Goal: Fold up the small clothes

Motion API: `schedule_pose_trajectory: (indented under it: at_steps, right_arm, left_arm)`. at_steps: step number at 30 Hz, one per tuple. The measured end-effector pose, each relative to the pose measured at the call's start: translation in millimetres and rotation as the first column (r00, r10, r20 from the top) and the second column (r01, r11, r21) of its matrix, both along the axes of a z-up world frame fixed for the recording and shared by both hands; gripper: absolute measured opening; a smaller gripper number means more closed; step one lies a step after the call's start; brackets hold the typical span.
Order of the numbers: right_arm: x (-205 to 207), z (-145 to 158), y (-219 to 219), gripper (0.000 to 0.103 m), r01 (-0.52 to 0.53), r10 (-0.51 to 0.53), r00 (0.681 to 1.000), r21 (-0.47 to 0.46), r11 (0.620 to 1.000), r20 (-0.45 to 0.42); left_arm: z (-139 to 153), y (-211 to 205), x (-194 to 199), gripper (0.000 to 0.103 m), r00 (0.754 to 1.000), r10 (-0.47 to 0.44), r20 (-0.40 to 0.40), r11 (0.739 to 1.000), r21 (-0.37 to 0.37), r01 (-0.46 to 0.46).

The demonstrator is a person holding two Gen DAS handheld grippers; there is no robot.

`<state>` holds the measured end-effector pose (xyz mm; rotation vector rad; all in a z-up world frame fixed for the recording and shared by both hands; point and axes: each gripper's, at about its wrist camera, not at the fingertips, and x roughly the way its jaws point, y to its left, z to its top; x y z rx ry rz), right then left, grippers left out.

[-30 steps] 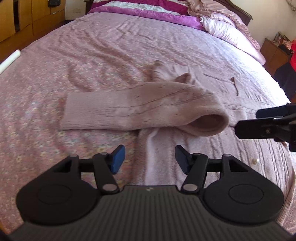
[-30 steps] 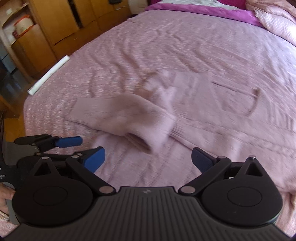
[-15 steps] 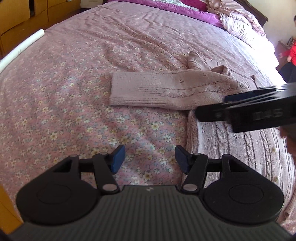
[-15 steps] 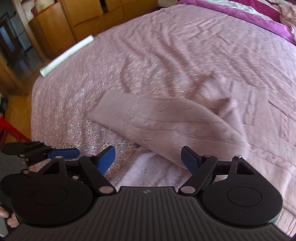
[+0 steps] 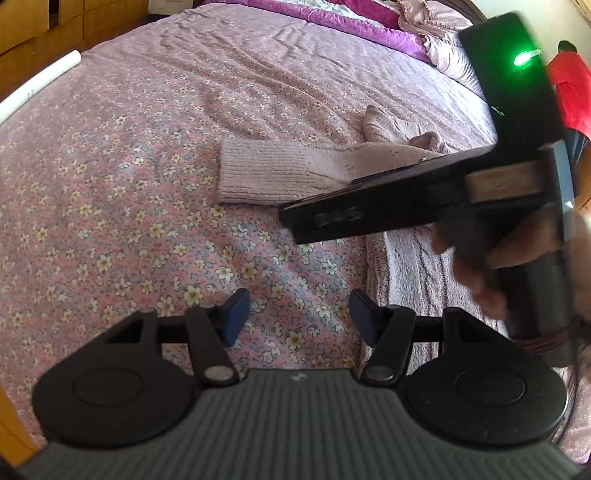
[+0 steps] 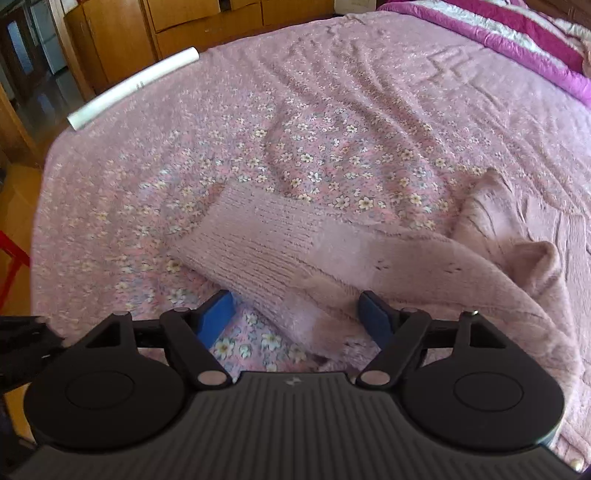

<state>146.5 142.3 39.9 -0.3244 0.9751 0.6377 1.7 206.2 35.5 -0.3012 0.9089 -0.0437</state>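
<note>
Moved since a second ago: my right gripper [image 6: 297, 314] has dropped from open bedspread down onto the folded sleeve [image 6: 266, 243], and in my left view the sweater has slid from centre to the upper right. Right gripper: tilted steeply down, fingers closing, the blue pads either side of the sleeve's near edge with knit between them; the pads do not yet press it. Right hand [image 5: 476, 258]: seen from the left camera, wrapped round the black handle, the tool's body crossing that view with a green light lit on top. Left gripper [image 5: 295, 314]: tilted down over bare floral bedspread just left of the sweater's hem, fingers parted about halfway, nothing between them. Pink knit sweater [image 6: 517, 266]: lying on the bed [image 6: 332, 110], body to the right, one sleeve folded across so its ribbed cuff points left onto the flowered cover. White tube [image 6: 133, 88]: resting at the far left edge of the bed. Wooden cabinets [image 6: 122, 40]: beyond that edge. Purple quilt [image 6: 517, 22]: bunched at the head of the bed.
</note>
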Motion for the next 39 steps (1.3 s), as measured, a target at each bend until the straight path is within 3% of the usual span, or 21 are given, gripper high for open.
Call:
schedule_pose_trajectory:
  at_steps: [2, 4, 7, 16, 24, 30, 39]
  right_arm:
    - [0, -4, 2, 0.068, 0.032, -0.033, 0.999, 0.024, 0.999, 0.023]
    - [1, -4, 1, 0.043, 0.052, -0.054, 0.998, 0.052, 0.997, 0.031]
    - [6, 5, -5, 0.015, 0.076, -0.078, 0.997, 0.099, 0.992, 0.016]
    - [8, 66, -54, 0.013, 0.128, -0.153, 0.984, 0.236, 0.963, 0.093]
    - [8, 121, -133, 0.013, 0.218, -0.278, 0.935, 0.262, 0.940, 0.220]
    - [2, 129, -197, 0.013, 0.315, -0.375, 0.893, 0.249, 0.916, 0.250]
    - [-19, 109, -301, 0.013, 0.509, -0.554, 0.801, 0.228, 0.830, 0.229]
  left_arm:
    - [0, 1, 0, 0.061, 1.000, 0.005, 0.003, 1.000, -0.010, -0.005]
    - [-1, 3, 1, 0.061, 1.000, 0.008, 0.003, 1.000, -0.016, -0.008]
    - [1, 4, 3, 0.061, 1.000, 0.012, 0.006, 1.000, -0.017, -0.012]
    - [14, -11, 10, 0.061, 0.999, -0.011, 0.051, 1.000, -0.008, 0.011]
    - [16, -34, 31, 0.061, 0.997, -0.045, 0.059, 0.999, 0.011, 0.045]
    - [21, -51, 41, 0.061, 0.996, -0.054, 0.073, 0.998, 0.015, 0.053]
    - [9, -85, 69, 0.061, 0.992, -0.104, 0.065, 0.984, 0.152, 0.093]
